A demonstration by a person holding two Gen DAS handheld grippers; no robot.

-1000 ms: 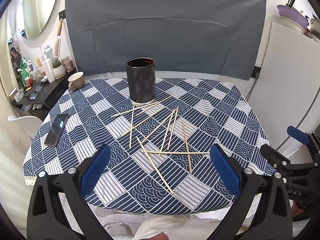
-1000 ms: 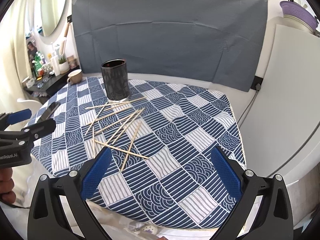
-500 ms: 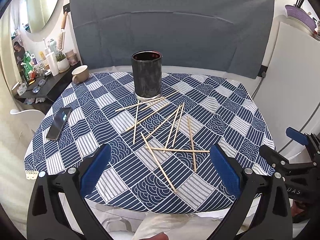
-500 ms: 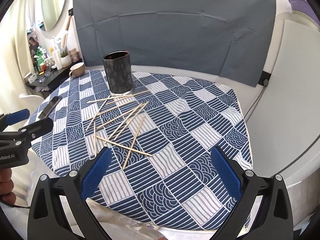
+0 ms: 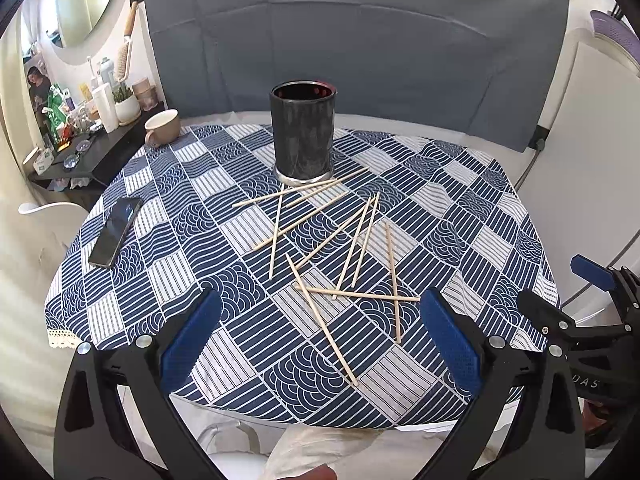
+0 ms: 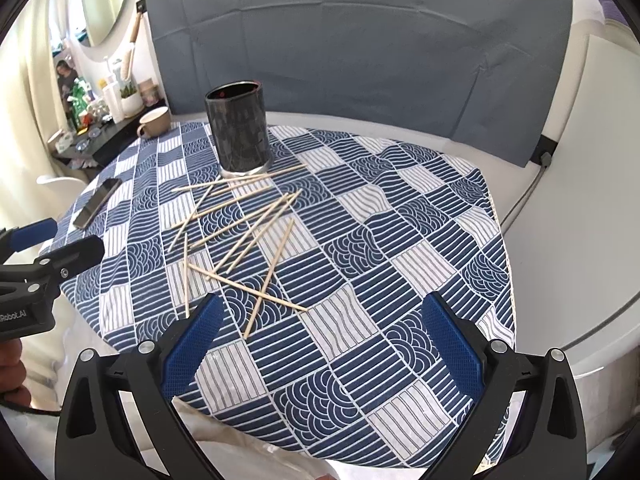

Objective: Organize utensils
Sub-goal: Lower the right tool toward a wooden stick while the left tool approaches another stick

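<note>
Both grippers have edged closer to the table, jaws wide open and empty, presumably lining up on the scattered chopsticks destined for the black holder.

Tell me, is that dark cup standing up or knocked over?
Standing up. The dark cup rests on its base on the tablecloth, open rim facing up, and the wooden sticks lie scattered flat before it.

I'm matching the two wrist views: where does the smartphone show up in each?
Left wrist: the smartphone lies at centre left, near the tablecloth's left edge.
Right wrist: the smartphone lies at left, just above the left gripper.
Shared landmark: the dark cylindrical holder.
</note>
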